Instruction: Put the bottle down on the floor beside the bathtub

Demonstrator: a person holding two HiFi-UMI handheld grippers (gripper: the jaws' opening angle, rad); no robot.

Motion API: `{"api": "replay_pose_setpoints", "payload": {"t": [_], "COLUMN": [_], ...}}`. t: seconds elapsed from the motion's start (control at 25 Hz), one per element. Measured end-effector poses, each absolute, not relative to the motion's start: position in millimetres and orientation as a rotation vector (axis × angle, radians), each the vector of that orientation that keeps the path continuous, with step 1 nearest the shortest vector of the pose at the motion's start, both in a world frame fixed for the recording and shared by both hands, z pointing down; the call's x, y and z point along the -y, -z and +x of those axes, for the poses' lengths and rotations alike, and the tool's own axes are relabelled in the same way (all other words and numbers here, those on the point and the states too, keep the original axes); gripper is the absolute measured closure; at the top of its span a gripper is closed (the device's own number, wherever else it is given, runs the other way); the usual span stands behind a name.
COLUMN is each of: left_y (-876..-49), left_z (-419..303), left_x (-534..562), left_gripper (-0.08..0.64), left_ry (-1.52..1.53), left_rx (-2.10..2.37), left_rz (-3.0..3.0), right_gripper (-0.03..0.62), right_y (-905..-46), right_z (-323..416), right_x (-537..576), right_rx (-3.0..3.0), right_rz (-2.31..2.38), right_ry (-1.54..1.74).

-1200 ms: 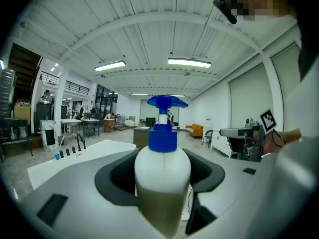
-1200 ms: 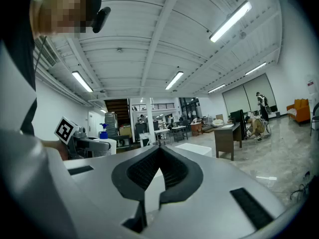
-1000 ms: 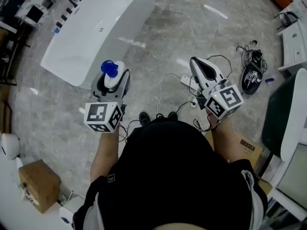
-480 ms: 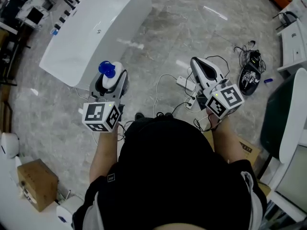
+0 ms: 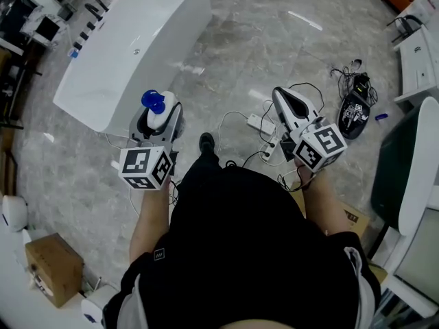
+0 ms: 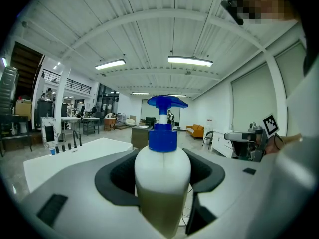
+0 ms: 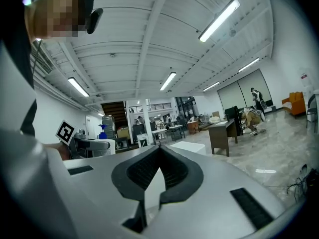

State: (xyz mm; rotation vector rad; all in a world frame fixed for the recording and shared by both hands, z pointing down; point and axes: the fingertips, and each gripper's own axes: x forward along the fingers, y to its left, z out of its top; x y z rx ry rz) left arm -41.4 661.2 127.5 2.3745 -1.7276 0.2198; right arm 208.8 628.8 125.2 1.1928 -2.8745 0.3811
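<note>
Head view: a person in a black top stands on a grey marble floor point(image 5: 274, 46). The left gripper point(image 5: 158, 120) is held out in front and carries the bottle point(image 5: 163, 114), a white pump bottle with a blue head. It stands upright, up off the floor, near the closest end of the white bathtub point(image 5: 130, 46), which runs off toward the upper left. The right gripper point(image 5: 282, 96) is held out on the other side, well apart from the left, over a tangle of cables and a white power strip point(image 5: 257, 123). A cardboard box point(image 5: 51, 269) sits at the lower left.

Left gripper view: the jaws are spread around the bottle's white body and pinch it from both sides. The blue pump point(image 6: 164, 103) rises above them. The bathtub shows low at the left, with black fittings along its rim.

Right gripper view: the jaws are pressed together with nothing between them. Beyond them lies the open hall, with a dark desk point(image 7: 224, 129) on the shiny floor.
</note>
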Motion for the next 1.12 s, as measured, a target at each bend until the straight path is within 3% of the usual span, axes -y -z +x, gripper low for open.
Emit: {"api": "replay_pose_setpoints", "payload": {"t": [0.4,1.12], "left_y": [-141,-159], "left_z": [-69,-207], "left_x": [-572,-376], "left_gripper": [0.287,0.287], "left_ry": [-0.200,-0.210], "left_rx": [1.693,1.624], "left_rz": [2.385,2.374], "right_gripper": [0.564,0.563], "right_y": [-140,-159], "right_z": [180,21], "right_x": [-547,-347], "right_rx": [2.829,2.761], "right_rz": [1.216,1.144], "right_ry": [-0.449,-0.519]}}
